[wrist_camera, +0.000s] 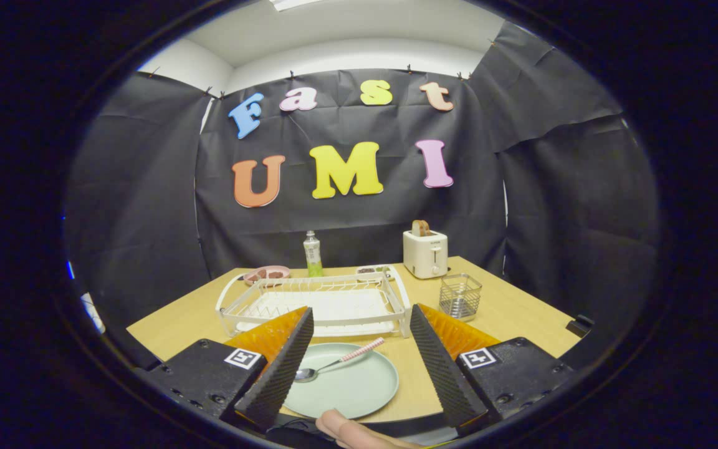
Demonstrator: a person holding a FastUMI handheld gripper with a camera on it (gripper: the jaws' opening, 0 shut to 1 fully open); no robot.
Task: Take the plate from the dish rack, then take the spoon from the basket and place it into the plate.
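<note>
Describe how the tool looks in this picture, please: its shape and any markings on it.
The tool has two wedge-shaped fingers with finely ribbed inner faces. Each sits on a black block held by screws and carrying a square black-and-white marker tag. A fingertip of the person shows below, between the blocks.

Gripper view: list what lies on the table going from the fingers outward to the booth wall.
Gripper, open, around plate holding spoon → dish rack → wire basket → toaster and bottle.
</note>
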